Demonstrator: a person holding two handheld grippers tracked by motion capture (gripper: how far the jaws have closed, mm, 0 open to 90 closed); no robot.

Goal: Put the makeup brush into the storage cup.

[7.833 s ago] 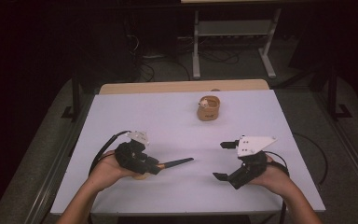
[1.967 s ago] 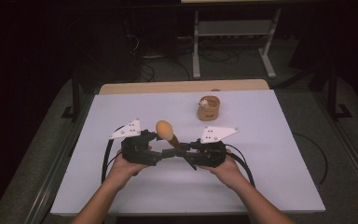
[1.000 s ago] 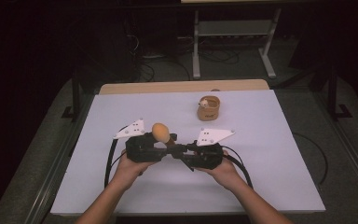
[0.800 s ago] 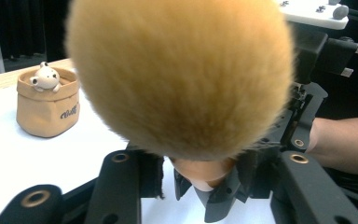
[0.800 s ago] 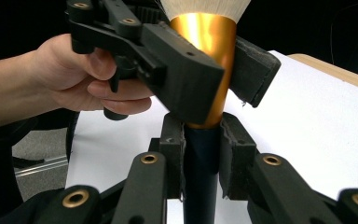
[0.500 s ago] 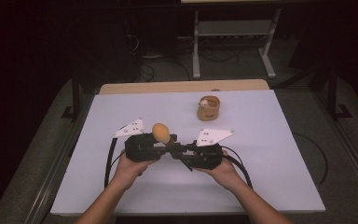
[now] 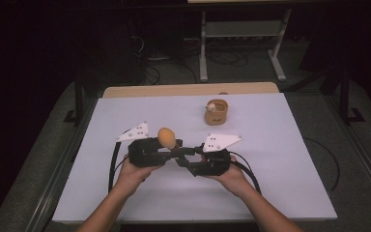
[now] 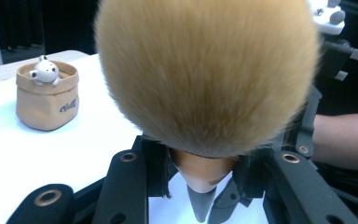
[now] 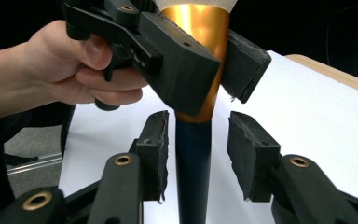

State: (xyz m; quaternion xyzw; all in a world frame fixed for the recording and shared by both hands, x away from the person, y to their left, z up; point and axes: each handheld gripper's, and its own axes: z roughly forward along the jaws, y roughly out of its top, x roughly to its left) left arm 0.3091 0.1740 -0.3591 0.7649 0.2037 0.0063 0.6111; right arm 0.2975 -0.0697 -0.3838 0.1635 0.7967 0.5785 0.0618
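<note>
— While the brush stands upright above the table, who has it?
— The left gripper, clamped on its gold collar.
— And the right gripper?
— Its jaws are parted around the dark handle just below, not touching, so it's nearest.

We take this for a lab or recording studio rather than a home. A plain white-topped table stands on grey carpet amid dark, unlit surroundings. Behind it we see a grey metal stand with loose black cables on the floor, and metal rails alongside the table.
</note>
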